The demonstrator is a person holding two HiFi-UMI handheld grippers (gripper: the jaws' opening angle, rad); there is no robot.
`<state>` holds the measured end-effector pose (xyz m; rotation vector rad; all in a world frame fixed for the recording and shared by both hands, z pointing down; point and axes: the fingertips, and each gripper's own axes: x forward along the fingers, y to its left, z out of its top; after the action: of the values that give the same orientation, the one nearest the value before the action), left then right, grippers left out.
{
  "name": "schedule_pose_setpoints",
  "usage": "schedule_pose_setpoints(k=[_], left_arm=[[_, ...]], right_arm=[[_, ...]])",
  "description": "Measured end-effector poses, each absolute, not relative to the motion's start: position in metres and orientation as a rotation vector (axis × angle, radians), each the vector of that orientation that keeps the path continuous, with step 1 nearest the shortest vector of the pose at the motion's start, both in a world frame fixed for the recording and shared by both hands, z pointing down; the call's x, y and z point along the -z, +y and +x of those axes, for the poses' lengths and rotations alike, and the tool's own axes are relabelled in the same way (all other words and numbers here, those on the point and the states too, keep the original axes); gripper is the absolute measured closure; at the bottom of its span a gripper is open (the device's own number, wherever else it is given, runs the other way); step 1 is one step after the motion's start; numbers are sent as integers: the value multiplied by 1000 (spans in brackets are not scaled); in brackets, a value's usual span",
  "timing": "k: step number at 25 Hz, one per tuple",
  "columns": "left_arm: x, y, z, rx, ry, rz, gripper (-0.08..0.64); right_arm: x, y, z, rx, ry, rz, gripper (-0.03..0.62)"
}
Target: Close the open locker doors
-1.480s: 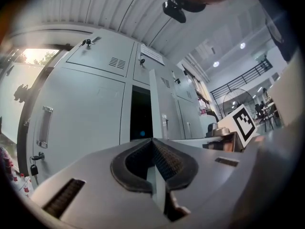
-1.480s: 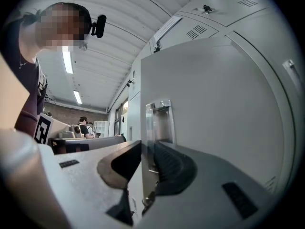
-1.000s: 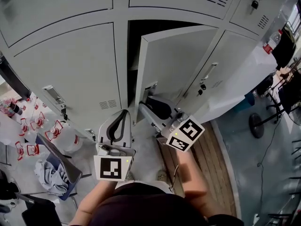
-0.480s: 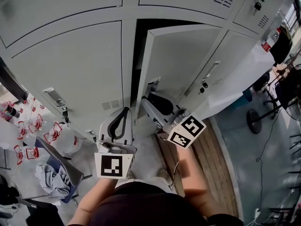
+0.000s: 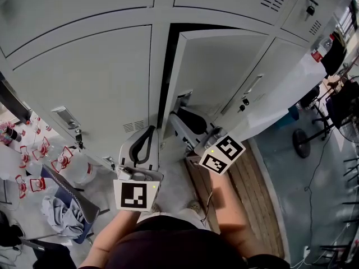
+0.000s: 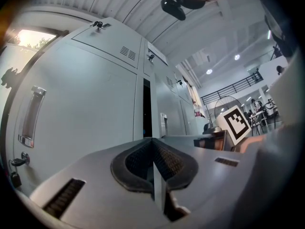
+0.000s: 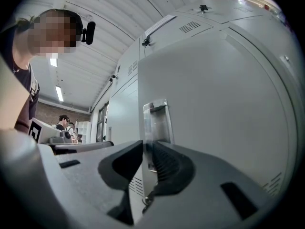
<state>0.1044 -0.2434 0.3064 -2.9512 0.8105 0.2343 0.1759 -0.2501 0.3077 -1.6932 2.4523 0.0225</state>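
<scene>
Clear plastic bottles with red labels [image 5: 66, 157] stand clustered on the pale floor at the left. Just beside them is a blue-seated chair [image 5: 79, 199], and a crumpled grey cloth [image 5: 60, 216] lies against its lower side. At the right a strip of brown wooden planks [image 5: 253, 198] runs along the grey floor. Beyond it stands a black round-based stand [image 5: 299, 144], with a thin black cable [image 5: 317, 175] trailing past it. Farther off, a red brick wall [image 7: 46, 109] sits under a long white ceiling light [image 7: 59, 93]. A black railing [image 6: 237, 86] crosses below small round ceiling lamps [image 6: 208, 71].
</scene>
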Motion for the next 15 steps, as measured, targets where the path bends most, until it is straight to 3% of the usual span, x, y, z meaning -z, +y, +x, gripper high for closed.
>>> schedule_pose_setpoints(k=[15], left_arm=[[-313, -264, 106, -220, 802, -2968, 558]], right_arm=[[-308, -274, 181, -3, 2405, -1733, 537]])
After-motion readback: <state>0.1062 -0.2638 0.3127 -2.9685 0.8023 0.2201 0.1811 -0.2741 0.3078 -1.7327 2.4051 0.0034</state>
